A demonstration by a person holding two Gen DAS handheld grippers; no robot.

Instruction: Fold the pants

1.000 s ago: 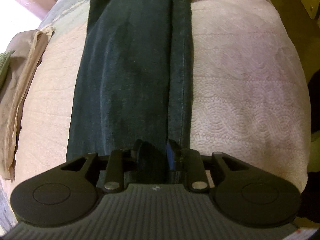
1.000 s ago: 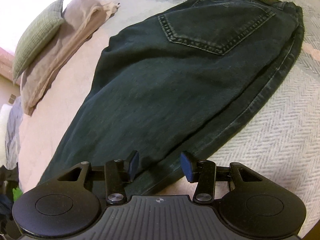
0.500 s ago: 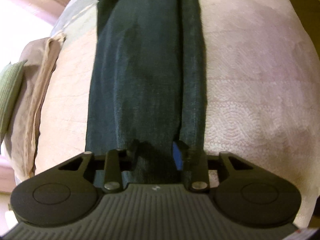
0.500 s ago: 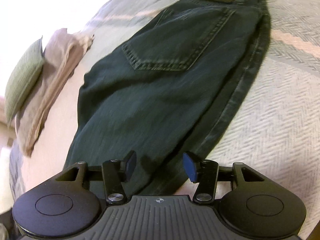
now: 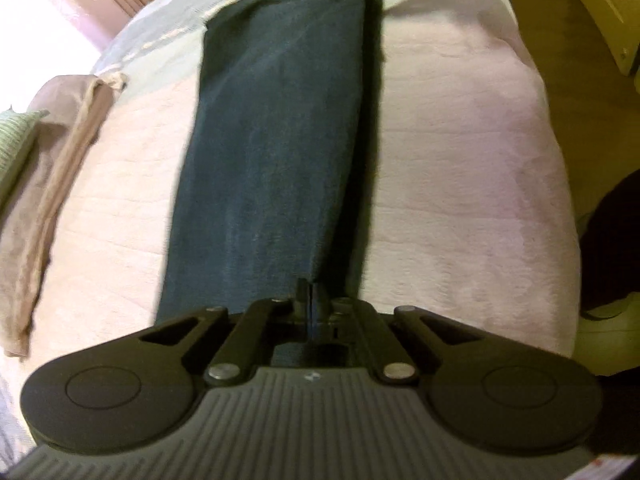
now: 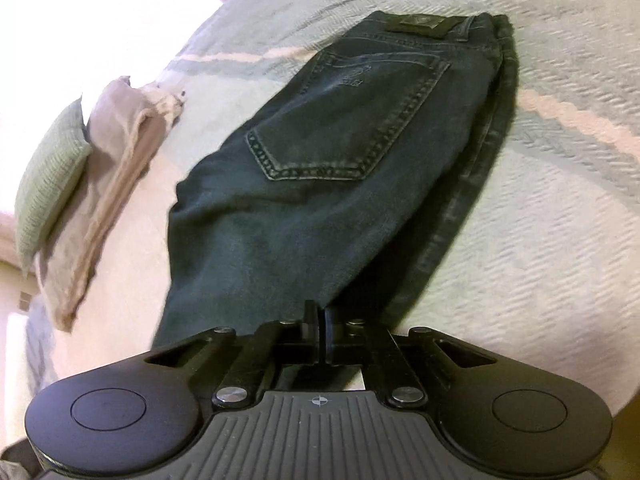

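Note:
Dark blue jeans [image 5: 272, 152] lie lengthwise on the bed, folded leg over leg. In the left wrist view my left gripper [image 5: 310, 296] is at the near leg end, jaws closing with the denim pinched between the pads and its right edge raised off the cover. In the right wrist view the jeans [image 6: 320, 200] show a back pocket [image 6: 348, 128] and the waistband label [image 6: 416, 24] at the far end. My right gripper [image 6: 320, 314] is closing its jaws on the near side edge of the denim, which rises to the pads.
The bed has a pale pink quilted cover [image 5: 460, 160] and a striped herringbone blanket [image 6: 540, 240]. A folded beige cloth [image 6: 116, 184] and a green pillow [image 6: 48, 184] lie to the left. The bed's right edge drops to a wooden floor [image 5: 580, 60].
Both grippers went from open around the denim to shut on it. Each has risen a little, lifting the pinched edge off the bed; the right wrist has rolled.

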